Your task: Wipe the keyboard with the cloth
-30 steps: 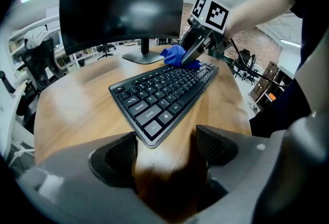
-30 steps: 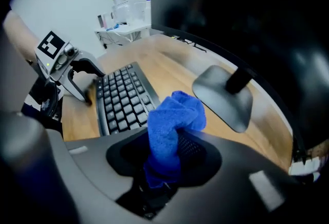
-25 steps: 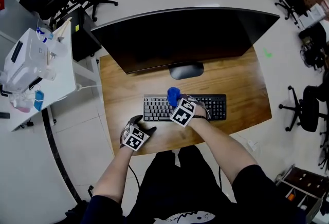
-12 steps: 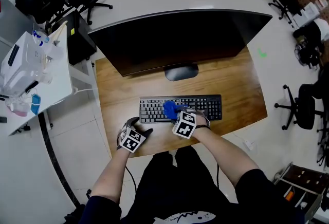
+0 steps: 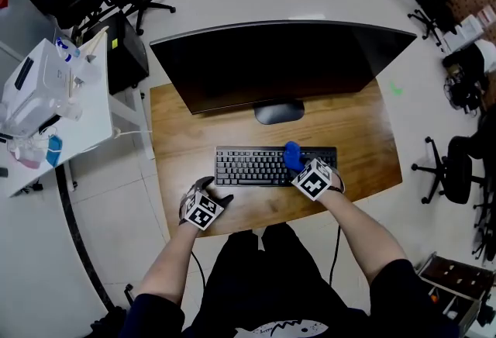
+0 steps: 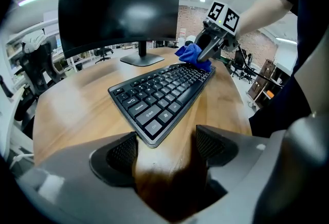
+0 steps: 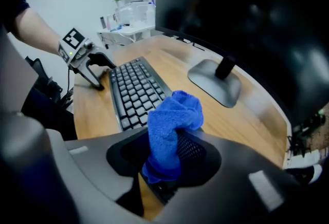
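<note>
A black keyboard [image 5: 252, 166] lies on the wooden desk [image 5: 186, 143] in front of the monitor stand. My right gripper [image 5: 296, 162] is over the keyboard's right part, shut on a bunched blue cloth [image 5: 292, 153] that rests on the keys. In the right gripper view the cloth [image 7: 172, 125] fills the gap between the jaws of my right gripper [image 7: 167, 159], with the keyboard [image 7: 132, 92] stretching away to the left. My left gripper [image 5: 220, 196] rests on the desk just off the keyboard's near left corner. Its jaws stand open with only bare wood between them [image 6: 165, 148].
A wide black monitor [image 5: 279, 61] on an oval stand [image 5: 279, 111] stands behind the keyboard. A white side table [image 5: 54, 96] with equipment is at the left. Office chairs [image 5: 457, 166] stand on the floor around the desk.
My right gripper has carried the cloth rightward along the keyboard, from its middle to its right part. The left gripper has stayed by the near left corner.
</note>
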Demonstrator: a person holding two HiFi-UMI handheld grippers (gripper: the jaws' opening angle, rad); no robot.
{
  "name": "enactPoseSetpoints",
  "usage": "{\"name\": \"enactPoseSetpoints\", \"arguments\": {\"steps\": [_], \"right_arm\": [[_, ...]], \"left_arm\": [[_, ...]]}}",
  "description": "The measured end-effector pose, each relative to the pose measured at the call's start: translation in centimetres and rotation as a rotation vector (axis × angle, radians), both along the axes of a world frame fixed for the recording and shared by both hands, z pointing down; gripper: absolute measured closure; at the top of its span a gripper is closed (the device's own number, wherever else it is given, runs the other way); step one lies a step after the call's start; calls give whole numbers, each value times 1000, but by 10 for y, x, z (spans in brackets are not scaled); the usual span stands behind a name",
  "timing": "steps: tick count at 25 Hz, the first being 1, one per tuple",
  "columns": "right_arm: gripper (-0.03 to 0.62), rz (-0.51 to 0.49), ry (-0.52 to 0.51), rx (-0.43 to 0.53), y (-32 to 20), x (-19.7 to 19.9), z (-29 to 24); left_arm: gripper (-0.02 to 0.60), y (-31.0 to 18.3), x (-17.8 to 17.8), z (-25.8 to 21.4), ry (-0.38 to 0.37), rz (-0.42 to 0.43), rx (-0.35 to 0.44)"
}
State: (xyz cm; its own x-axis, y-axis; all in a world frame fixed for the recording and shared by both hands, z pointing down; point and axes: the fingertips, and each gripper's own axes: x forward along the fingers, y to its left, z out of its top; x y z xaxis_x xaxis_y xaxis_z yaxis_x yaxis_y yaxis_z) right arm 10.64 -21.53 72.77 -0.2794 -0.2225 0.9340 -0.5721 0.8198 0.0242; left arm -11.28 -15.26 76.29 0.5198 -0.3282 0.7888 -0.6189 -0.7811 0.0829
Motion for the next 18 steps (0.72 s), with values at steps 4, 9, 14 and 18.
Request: {"name": "enactPoseSetpoints", "arguments": {"steps": [4, 9, 14, 18], "right_arm": [[447, 63, 91, -9, -20, 24, 11], [447, 12, 142, 1, -28, 0, 19], [448, -71, 88, -1, -32, -54, 14], [448, -165, 49, 6, -29, -116, 15]], "left_arm": [[225, 1, 1, -1, 4, 2, 7], [227, 1, 3, -2, 9, 11, 21], [227, 1, 4, -3, 20, 5, 35], [228, 1, 5, -2, 21, 6, 30]]}}
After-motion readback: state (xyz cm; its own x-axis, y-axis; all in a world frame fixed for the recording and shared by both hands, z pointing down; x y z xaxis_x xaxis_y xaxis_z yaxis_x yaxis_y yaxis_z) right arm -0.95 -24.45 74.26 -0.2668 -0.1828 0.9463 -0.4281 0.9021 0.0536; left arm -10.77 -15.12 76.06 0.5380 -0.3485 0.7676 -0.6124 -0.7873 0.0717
